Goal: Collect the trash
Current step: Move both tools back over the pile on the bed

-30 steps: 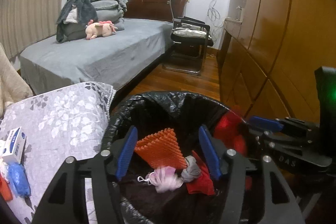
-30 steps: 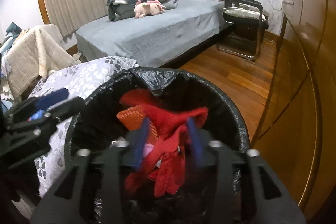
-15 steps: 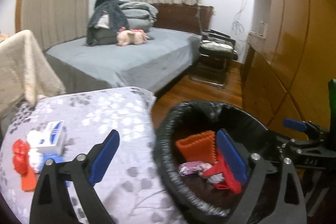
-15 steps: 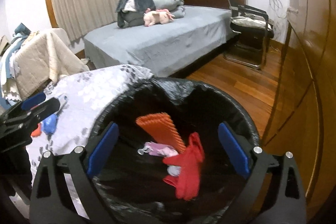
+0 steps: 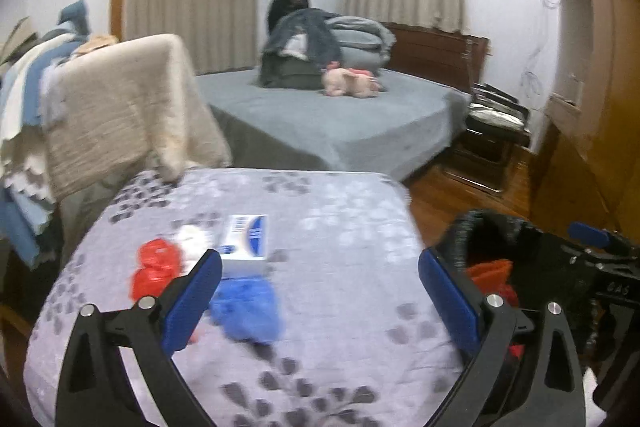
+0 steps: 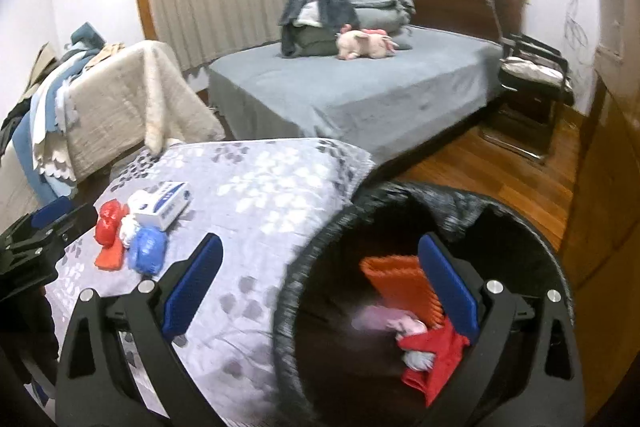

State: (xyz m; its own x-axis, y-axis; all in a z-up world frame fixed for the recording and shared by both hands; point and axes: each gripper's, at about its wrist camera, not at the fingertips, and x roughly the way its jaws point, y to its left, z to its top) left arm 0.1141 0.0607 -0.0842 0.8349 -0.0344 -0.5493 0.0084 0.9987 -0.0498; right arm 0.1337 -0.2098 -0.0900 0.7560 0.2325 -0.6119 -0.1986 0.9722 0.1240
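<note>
Both the left gripper (image 5: 320, 291) and right gripper (image 6: 320, 287) gape wide, holding nothing. Red cloth (image 6: 434, 363) and orange pad (image 6: 400, 287) lie in the bin (image 6: 320, 247); 4 scraps (image 6: 132, 239) await on the table (image 6: 280, 195).

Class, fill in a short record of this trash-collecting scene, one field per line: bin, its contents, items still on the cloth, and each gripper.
bin: black-lined trash bin beside the floral-covered table
contents: orange ridged piece, red cloth, pink scrap
still on cloth: red wrapper, blue crumpled item, white and blue box
left gripper: open, empty, over the cloth
right gripper: open, empty, over the bin's edge
</note>
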